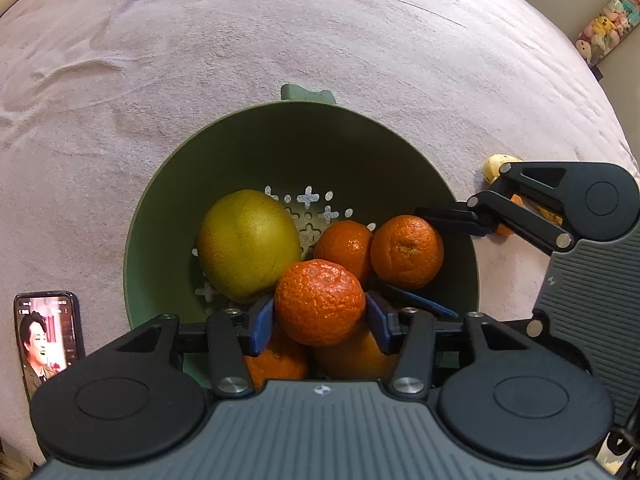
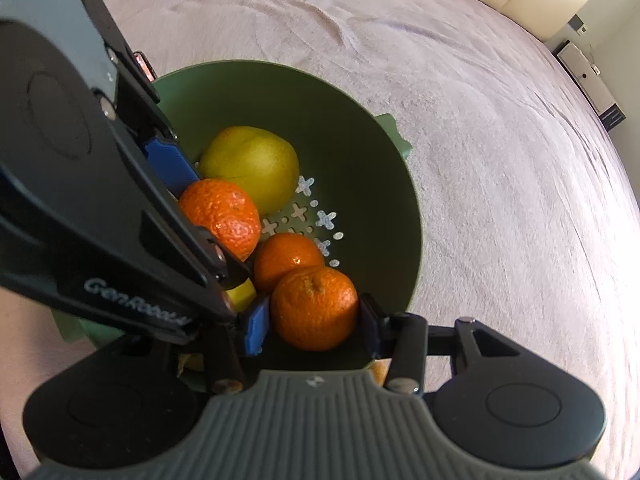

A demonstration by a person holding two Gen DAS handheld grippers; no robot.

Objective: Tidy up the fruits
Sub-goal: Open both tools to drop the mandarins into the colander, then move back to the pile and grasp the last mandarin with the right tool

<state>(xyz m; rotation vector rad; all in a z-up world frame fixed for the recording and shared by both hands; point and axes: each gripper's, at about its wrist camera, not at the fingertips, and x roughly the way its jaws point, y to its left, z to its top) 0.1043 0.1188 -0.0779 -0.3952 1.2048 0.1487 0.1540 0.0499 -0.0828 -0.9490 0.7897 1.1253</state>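
Observation:
A green colander bowl (image 1: 168, 200) sits on the pink blanket and holds a yellow-green pear (image 1: 248, 244) and several tangerines. My left gripper (image 1: 320, 316) is shut on a tangerine (image 1: 320, 300) just above the bowl's near side. My right gripper (image 2: 312, 320) is shut on another tangerine (image 2: 314, 308) over the bowl (image 2: 360, 140); this tangerine also shows in the left wrist view (image 1: 406, 250). A third tangerine (image 1: 344, 244) lies loose in the bowl. More orange fruit lies under my left gripper, partly hidden.
A phone (image 1: 48, 340) with a lit screen lies left of the bowl. A yellow fruit (image 1: 496, 166) and orange pieces lie on the blanket right of the bowl, behind my right gripper. Plush toys (image 1: 608, 24) stand at the far right.

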